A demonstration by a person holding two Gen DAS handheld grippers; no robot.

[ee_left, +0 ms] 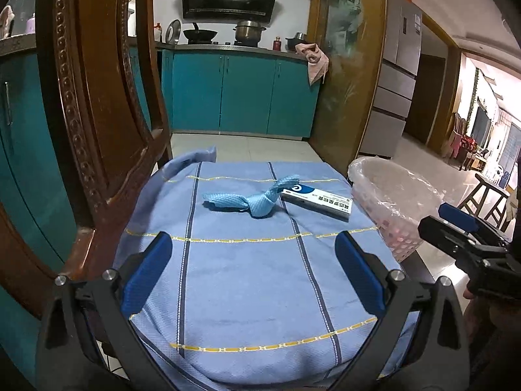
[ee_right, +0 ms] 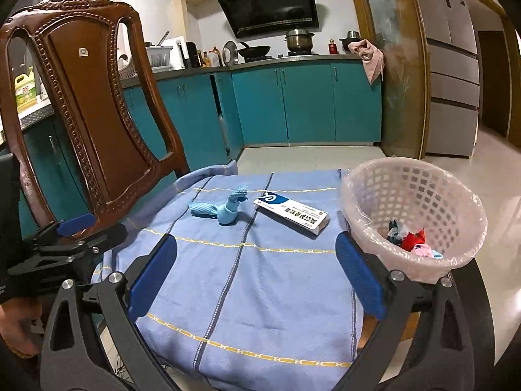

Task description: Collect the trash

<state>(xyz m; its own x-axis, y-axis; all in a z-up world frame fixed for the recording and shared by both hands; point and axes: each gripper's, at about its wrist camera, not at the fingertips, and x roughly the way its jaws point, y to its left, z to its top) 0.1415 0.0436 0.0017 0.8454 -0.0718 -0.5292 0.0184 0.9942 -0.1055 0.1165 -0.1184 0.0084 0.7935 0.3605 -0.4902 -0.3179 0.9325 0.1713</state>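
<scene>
Both wide: left claw (ee_left: pixel 253 272) and right claw (ee_right: pixel 256 275), empty, above blue striped cloth (ee_right: pixel 247 280). Twisted light-blue rag (ee_right: pixel 221 210) beside white-blue cardboard box (ee_right: pixel 291 212); pink lined plastic basket (ee_right: pixel 456 195) right, trash inside.

White medicine box (ee_right: pixel 292 213) flat beside twisted blue wrapper (ee_right: pixel 218 210); basket (ee_right: pixel 384 176) alongside.

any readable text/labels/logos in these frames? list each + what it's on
White-and-blue box on the blue cloth: a large letter-like logo, roughly "G" or "Q"; the printed lines beside it are too small to read.
Yellow jug on the counter behind the chair: label blurred, unreadable.
Fridge stickers: too small to read.
Basket, both grippers: no text visible.
</scene>
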